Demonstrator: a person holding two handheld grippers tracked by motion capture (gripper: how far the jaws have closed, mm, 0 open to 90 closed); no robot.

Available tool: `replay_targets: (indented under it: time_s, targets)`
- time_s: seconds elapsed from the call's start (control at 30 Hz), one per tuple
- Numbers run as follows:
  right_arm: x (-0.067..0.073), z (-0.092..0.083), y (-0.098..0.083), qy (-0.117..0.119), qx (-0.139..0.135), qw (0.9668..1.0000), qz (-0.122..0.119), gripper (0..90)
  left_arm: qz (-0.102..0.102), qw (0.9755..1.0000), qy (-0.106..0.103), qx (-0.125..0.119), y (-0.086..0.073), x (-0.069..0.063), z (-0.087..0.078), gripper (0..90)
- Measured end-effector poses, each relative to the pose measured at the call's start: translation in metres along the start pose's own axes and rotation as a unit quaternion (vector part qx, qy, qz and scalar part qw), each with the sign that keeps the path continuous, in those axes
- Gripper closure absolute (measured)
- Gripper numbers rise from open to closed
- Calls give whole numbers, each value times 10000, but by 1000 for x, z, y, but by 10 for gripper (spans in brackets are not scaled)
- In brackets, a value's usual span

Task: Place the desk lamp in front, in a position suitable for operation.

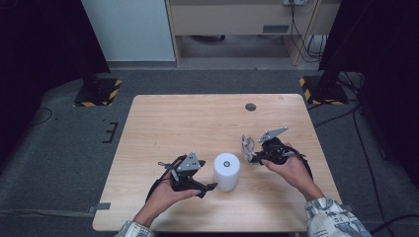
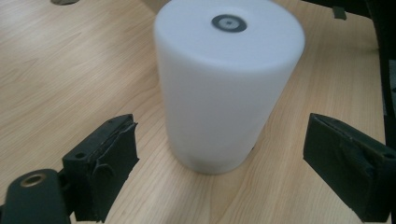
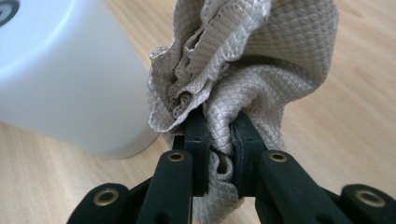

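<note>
At the left of the table (image 1: 148,118), the left gripper (image 1: 210,186) sits low beside the white cylinder (image 1: 227,172), jaws spread wide and nothing between them. From the left gripper view the cylinder (image 2: 224,84) stands upright right ahead, framed by the two black pads (image 2: 112,158) with clear wood showing on either side, so no contact there yet. It looks set up to brace the cylinder, but that squeeze is not made.

Centre stage, the cylinder stands on end near the front middle of the table, a small dark ring on its top face. Its surface looks clean and bare from here; I can't tell whether any of it has been wiped.

Over to the right, the right gripper (image 1: 250,154) is clamped tight on a bunched grey cloth (image 1: 247,146). The right gripper view shows it well: the quilted cloth (image 3: 252,70) is pinched between the jaws and billows out above them, and the cylinder (image 3: 70,79) sits just beside it, close but apart as far as I can make out.

So, my read: the cloth is picked up and carried to the cylinder, that part is done. Left to do: steady the cylinder with the left gripper and bring the cloth onto its side or top for the wipe.
</note>
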State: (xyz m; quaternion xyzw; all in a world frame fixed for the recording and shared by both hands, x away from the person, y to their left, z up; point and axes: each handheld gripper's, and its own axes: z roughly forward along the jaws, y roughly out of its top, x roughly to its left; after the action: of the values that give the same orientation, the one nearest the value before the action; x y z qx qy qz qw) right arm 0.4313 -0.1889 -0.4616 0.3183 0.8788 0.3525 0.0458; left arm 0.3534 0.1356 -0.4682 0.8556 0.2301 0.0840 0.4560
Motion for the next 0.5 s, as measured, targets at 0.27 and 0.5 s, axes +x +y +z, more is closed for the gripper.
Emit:
replay_targets:
  time_s: [0.27, 0.5]
  targets:
    - [-20, 19, 24, -363, 44, 9991, 204, 799, -460, 9975, 534, 78, -21, 28, -11, 92]
    - [-27, 34, 34, -503, 144, 9983, 265, 797, -680, 9941, 815, 227, -32, 40, -16, 96]
